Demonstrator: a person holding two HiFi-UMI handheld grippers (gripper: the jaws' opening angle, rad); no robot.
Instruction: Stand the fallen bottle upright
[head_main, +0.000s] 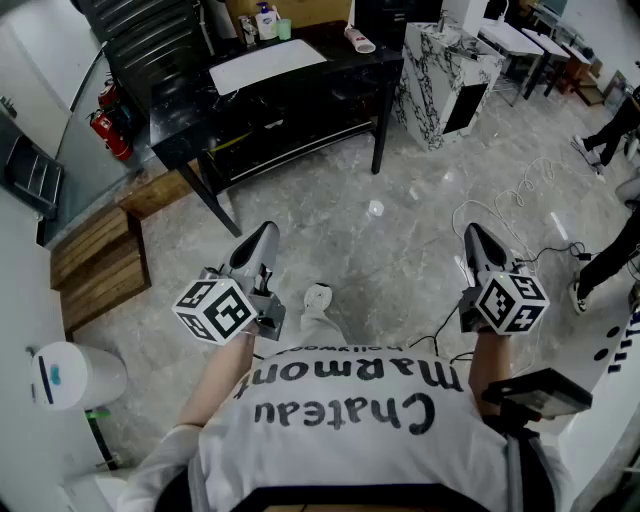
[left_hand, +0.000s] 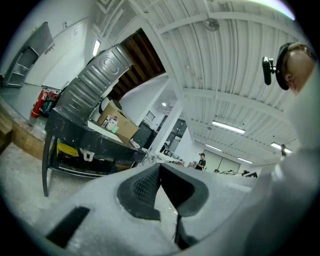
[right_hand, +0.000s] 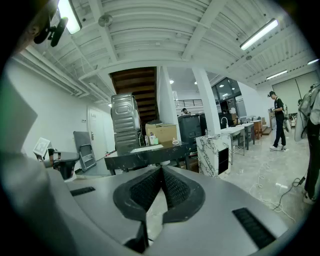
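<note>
Bottle (head_main: 358, 40) lay toppled on the black bench (head_main: 180, 112), well ahead of the left claw (head_main: 266, 230) and right claw (head_main: 473, 232), both closed and empty.

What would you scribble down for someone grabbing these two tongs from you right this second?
Left tongs: shut, nothing between them.
Right tongs: shut, nothing between them.
Both are held out over the floor, well short of the black table.
On the table: upright bottles at the far edge, a white sheet, and a pale thing lying near the right end, probably the fallen bottle, though it is too small to be sure.
Done: nothing yet.
Left: go to the table, grip it, stand it up.
</note>
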